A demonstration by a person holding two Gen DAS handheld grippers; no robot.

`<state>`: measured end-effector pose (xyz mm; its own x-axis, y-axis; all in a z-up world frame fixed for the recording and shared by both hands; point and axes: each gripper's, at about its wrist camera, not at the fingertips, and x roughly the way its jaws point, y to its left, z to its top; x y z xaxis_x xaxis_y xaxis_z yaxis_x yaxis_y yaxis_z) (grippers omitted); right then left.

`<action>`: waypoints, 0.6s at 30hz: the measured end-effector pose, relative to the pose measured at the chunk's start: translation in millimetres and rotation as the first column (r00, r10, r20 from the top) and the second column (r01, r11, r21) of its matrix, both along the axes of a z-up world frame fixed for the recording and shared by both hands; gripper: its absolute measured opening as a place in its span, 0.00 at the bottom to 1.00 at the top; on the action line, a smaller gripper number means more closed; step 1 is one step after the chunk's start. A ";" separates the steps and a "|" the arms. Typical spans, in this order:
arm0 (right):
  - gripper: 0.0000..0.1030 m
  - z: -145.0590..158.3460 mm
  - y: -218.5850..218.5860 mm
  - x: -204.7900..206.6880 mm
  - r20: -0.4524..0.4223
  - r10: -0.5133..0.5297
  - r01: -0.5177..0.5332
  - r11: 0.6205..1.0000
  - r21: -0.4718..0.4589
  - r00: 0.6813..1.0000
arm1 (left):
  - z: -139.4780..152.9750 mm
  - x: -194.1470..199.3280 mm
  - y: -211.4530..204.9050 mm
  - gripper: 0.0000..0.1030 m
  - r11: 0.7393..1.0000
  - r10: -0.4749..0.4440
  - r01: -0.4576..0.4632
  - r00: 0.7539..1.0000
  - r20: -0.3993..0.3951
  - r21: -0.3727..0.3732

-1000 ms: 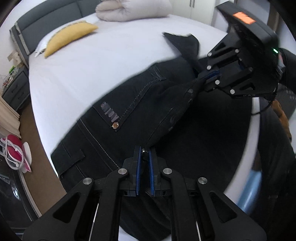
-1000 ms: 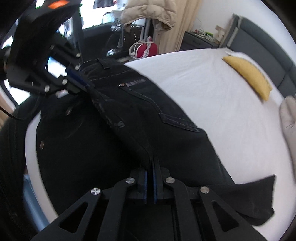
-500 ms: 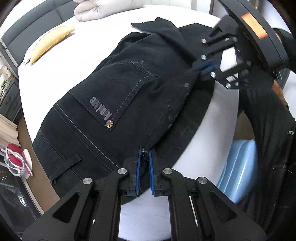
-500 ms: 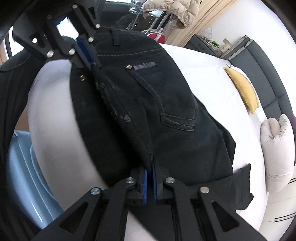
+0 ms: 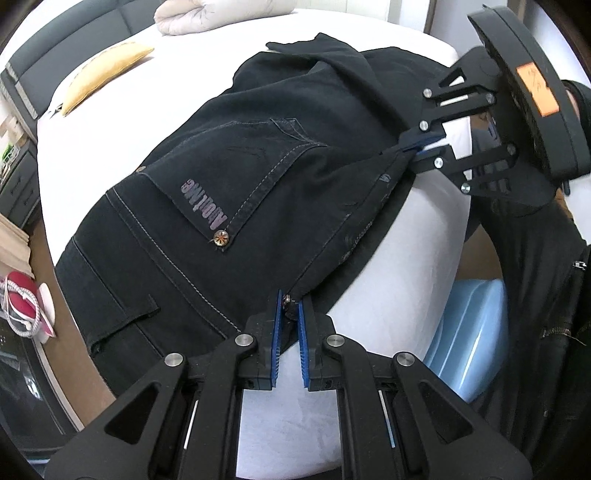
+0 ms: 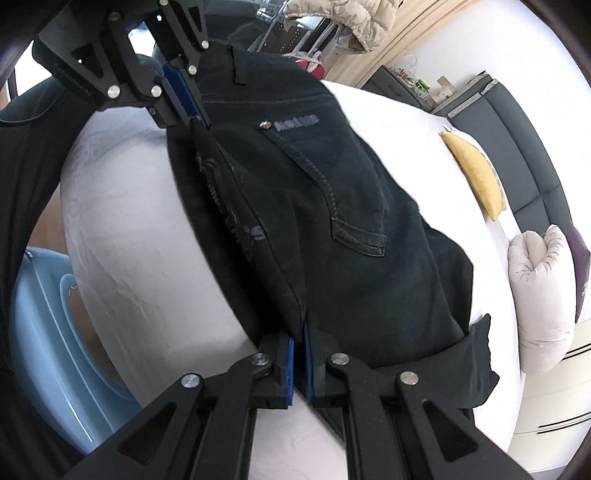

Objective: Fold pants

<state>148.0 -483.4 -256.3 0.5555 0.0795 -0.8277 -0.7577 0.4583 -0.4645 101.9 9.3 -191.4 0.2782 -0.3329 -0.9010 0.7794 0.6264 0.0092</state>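
Black jeans [image 5: 236,177] lie folded lengthwise on the white bed [image 5: 122,122], back pocket up; they also show in the right wrist view [image 6: 332,206]. My left gripper [image 5: 288,314] is shut on the near edge of the pants at the waist end. My right gripper [image 6: 298,345] is shut on the same edge further along. The edge is stretched taut between them. The right gripper shows in the left wrist view [image 5: 413,147], and the left gripper shows in the right wrist view [image 6: 192,110].
A yellow cushion [image 5: 103,74] and a rolled beige duvet [image 5: 221,14] lie at the head of the bed. A light blue tub [image 5: 469,332] stands on the floor beside the bed. A red bag [image 5: 18,295] sits on the floor at left.
Both grippers have pulled the folded pants toward the near bed edge and drawn the held edge taut. White sheet now shows below the pants.
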 end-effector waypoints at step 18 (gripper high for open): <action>0.09 -15.2 4.5 -5.8 0.056 -0.083 0.081 0.996 0.041 0.995 | 33.2 51.9 -31.5 0.14 0.927 0.251 -0.287 0.953 -0.169 -0.241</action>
